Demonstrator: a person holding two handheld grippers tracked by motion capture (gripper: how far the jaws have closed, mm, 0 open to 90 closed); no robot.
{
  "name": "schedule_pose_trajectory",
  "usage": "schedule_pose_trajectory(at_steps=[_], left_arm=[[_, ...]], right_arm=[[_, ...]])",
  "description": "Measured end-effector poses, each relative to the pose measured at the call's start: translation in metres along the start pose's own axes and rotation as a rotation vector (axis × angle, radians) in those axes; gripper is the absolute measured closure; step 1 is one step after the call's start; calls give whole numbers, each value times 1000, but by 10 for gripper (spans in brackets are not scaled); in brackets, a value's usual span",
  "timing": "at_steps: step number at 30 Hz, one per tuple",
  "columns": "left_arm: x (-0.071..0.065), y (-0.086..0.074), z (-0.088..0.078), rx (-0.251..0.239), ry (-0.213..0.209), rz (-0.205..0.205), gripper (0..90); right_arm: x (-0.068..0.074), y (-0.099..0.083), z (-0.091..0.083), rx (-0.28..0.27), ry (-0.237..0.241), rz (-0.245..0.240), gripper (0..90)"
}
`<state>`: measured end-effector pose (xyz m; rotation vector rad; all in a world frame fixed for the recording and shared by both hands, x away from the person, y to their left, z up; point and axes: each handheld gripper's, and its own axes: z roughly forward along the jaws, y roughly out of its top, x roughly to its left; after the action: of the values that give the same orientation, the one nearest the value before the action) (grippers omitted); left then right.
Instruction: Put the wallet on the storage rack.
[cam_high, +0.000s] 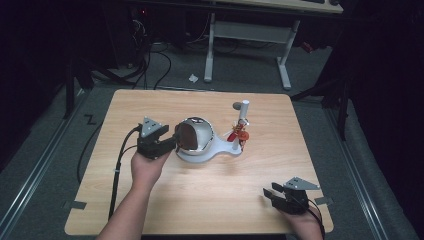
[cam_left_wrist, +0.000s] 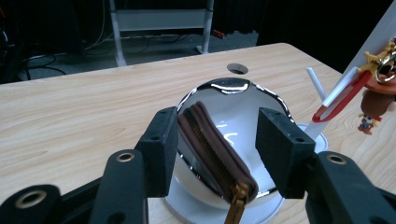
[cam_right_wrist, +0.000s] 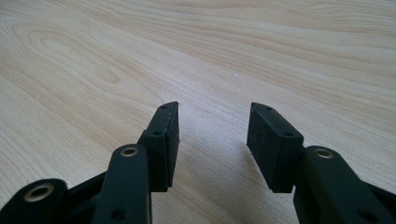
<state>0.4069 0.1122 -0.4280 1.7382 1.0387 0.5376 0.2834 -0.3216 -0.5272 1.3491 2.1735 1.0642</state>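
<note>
A shiny metal bowl (cam_high: 199, 131) (cam_left_wrist: 233, 105) is tilted on a white stand (cam_high: 226, 150) at the middle of the wooden table. A brown zip pouch (cam_high: 186, 136) (cam_left_wrist: 210, 149) stands on edge in the bowl. My left gripper (cam_high: 174, 141) (cam_left_wrist: 217, 126) is open at the bowl's left rim, its jaws either side of the pouch; the pouch lies close to the left jaw. A keyring with a small orange figure (cam_high: 240, 134) (cam_left_wrist: 371, 105) hangs on the stand's white post (cam_high: 244, 112). My right gripper (cam_high: 270, 192) (cam_right_wrist: 212, 121) is open and holds nothing, low over the table's front right.
A round hole (cam_high: 236, 106) (cam_left_wrist: 237, 68) is cut in the table behind the stand. Beyond the table's far edge are a white-legged desk (cam_high: 247, 35) and cables on the floor. Bare wood lies between the two grippers.
</note>
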Motion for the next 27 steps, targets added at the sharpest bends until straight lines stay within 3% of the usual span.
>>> schedule_pose_trajectory(at_steps=[13,27], left_arm=[[13,-47,-31,29,2,0,437],[39,-116,-72,143,40,3,383]], right_arm=[[2,0,3,7,7,-4,541],[4,0,6,20,-9,3,541]])
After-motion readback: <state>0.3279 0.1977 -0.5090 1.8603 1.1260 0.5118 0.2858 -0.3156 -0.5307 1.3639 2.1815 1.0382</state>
